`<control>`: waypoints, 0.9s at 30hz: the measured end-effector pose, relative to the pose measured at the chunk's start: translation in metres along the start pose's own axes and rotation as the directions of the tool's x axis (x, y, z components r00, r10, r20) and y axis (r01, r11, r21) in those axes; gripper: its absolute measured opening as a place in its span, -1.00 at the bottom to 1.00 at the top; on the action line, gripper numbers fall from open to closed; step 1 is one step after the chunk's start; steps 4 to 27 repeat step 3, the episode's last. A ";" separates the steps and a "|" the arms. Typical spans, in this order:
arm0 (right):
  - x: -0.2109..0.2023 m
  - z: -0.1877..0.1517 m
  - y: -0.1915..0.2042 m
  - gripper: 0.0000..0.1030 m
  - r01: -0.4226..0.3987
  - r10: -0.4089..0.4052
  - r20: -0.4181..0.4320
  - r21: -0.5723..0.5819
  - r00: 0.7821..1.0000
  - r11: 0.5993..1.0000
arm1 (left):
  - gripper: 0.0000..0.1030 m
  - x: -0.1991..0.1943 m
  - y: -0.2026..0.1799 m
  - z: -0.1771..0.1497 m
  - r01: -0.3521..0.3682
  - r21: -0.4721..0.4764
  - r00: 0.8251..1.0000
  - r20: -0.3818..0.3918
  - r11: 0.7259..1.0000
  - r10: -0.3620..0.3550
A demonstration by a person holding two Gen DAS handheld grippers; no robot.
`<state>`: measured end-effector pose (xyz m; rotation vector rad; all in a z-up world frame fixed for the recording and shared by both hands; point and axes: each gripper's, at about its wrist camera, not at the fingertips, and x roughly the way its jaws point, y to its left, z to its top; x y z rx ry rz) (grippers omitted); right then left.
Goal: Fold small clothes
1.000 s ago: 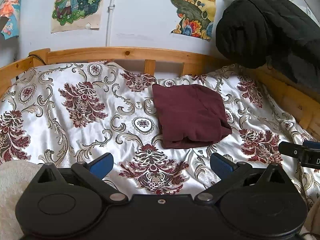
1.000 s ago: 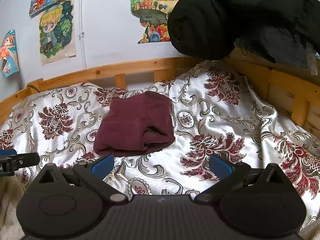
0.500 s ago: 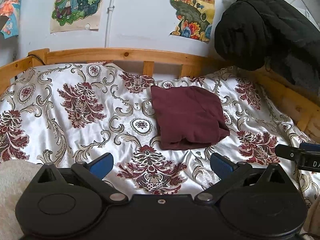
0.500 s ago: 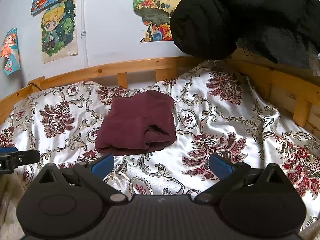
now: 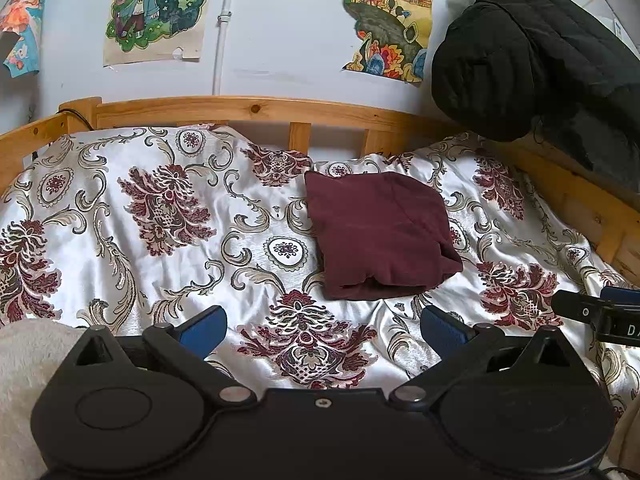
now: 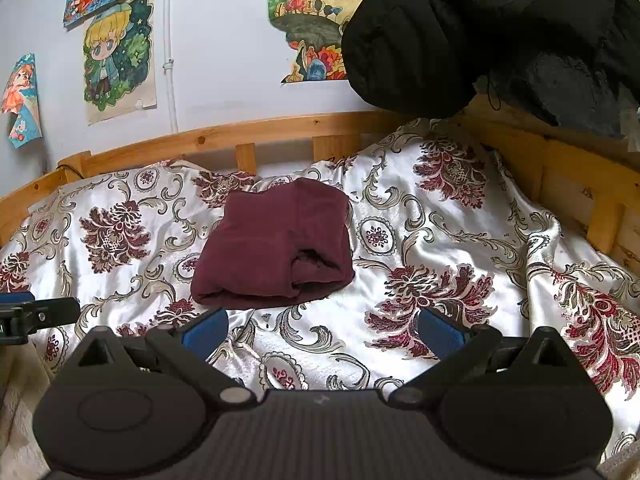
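Both jaws stand wide apart and hold nothing: the left gripper [image 5: 322, 324] and the right gripper [image 6: 322, 326] each show 2 blue pads spread to either side of bare bedspread [image 5: 132, 248]. In the left view the tip of the right gripper pokes in at the right edge; in the right view the tip of the left one shows at the left edge.

Over the last second very little has changed. The garment [image 5: 380, 236], a dark red piece, sits a shade lower and larger in the left view than it did 1 s ago, and much the same in the right view [image 6: 276, 244], so the grippers have only drifted slightly. The cloth itself has not shifted or changed shape.

It lies right of centre in the left view and left of centre in the right, already folded into a compact rectangle with layered edges facing the cameras, well clear of both grippers. A black jacket [image 5: 532, 48] hangs at the upper right, over the wooden rail [image 5: 256, 110].

With empty jaws and the bundle untouched, the fold on this piece looks finished.
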<state>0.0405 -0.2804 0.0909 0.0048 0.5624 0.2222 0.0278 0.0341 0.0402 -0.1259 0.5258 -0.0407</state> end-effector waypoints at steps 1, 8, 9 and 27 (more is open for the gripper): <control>0.000 0.000 0.000 1.00 0.000 0.000 0.000 0.000 1.000 1.000 | 0.99 0.000 0.000 0.000 -0.001 0.000 1.000 -0.002 1.000 0.001; 0.000 0.000 0.000 0.99 0.000 0.000 0.000 0.000 1.000 1.000 | 0.99 0.000 0.001 0.000 -0.004 0.000 1.000 -0.007 1.000 0.004; 0.000 0.000 0.000 0.99 0.000 0.000 0.000 0.000 1.000 1.000 | 0.99 0.000 0.001 0.000 -0.004 0.000 1.000 -0.007 1.000 0.004; 0.000 0.000 0.000 0.99 0.000 0.000 0.000 0.000 1.000 1.000 | 0.99 0.000 0.001 0.000 -0.004 0.000 1.000 -0.007 1.000 0.004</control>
